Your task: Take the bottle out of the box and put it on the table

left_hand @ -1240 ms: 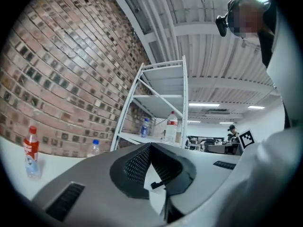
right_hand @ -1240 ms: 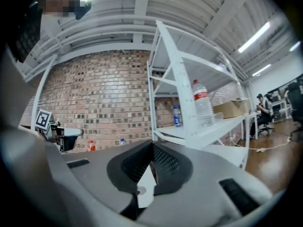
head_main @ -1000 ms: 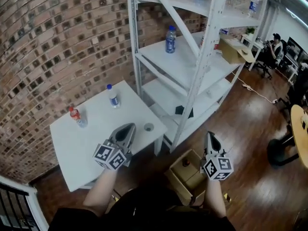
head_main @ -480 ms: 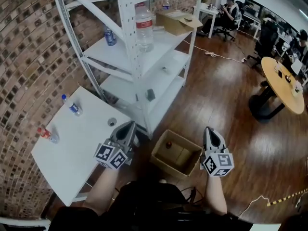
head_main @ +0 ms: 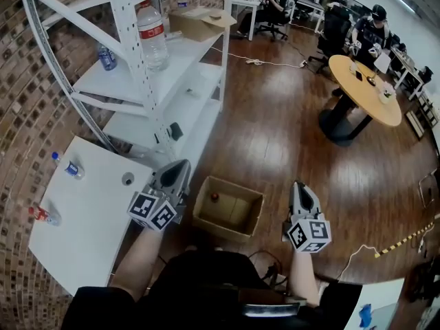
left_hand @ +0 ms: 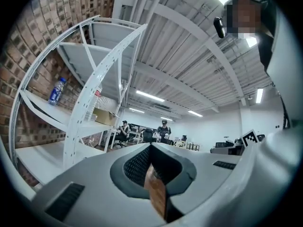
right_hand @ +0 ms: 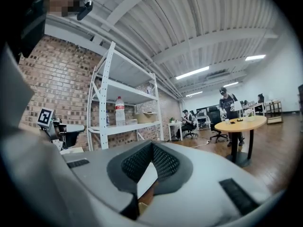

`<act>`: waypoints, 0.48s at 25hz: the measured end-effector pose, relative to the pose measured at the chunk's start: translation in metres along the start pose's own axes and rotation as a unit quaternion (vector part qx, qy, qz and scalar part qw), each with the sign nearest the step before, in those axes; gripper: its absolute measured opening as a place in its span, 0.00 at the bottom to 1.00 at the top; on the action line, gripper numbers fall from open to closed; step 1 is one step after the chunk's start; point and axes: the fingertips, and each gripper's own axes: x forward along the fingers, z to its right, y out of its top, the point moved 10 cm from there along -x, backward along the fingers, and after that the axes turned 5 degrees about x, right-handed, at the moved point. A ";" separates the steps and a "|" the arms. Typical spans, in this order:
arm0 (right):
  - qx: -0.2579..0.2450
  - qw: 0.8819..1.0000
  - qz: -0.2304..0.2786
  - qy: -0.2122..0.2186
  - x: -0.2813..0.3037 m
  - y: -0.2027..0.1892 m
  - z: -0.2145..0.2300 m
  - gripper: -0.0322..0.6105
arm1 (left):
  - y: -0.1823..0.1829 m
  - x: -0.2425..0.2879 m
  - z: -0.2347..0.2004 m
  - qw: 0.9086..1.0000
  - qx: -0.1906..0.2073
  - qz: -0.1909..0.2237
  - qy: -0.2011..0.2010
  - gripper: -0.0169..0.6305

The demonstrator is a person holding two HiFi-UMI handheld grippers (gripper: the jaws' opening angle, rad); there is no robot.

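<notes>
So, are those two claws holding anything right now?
Nothing. The left claw and the right claw are both shut and empty; the bottle sits in the box.

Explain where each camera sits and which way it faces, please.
Head view: on the person's head, looking steeply down at cardboard box, white table, forearms, left gripper, right gripper.
Left gripper view: on that gripper, facing along its shut jaws, slightly upward, at shelf rack and ceiling; person's body at right.
Right gripper view: likewise, facing level at rack and round table; body at left.
Shared: rack in all three.
</notes>
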 end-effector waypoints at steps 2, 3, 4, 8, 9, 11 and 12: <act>0.004 1.000 0.004 -0.020 -0.010 0.002 0.003 0.06 | 0.002 0.008 0.002 1.000 0.000 0.002 -0.021 0.03; 0.006 1.000 0.009 -0.027 -0.013 0.004 0.003 0.06 | 0.004 0.010 0.002 1.000 -0.001 0.005 -0.029 0.03; 0.007 0.999 0.013 -0.032 -0.014 0.006 0.001 0.06 | 0.006 0.011 0.000 0.999 -0.003 0.009 -0.034 0.03; -0.001 0.999 0.019 -0.029 -0.011 0.011 -0.022 0.06 | 0.009 0.006 -0.013 0.999 -0.012 0.013 -0.032 0.03; -0.006 1.000 0.017 -0.026 -0.009 0.011 -0.028 0.06 | 0.009 0.004 -0.016 0.999 -0.014 0.013 -0.030 0.03; -0.010 1.000 0.009 -0.019 -0.005 0.006 -0.037 0.05 | 0.010 -0.002 -0.022 0.999 -0.013 0.011 -0.028 0.03; -0.007 1.000 0.005 -0.016 -0.002 0.002 -0.039 0.05 | 0.010 -0.005 -0.026 1.000 -0.011 0.009 -0.026 0.03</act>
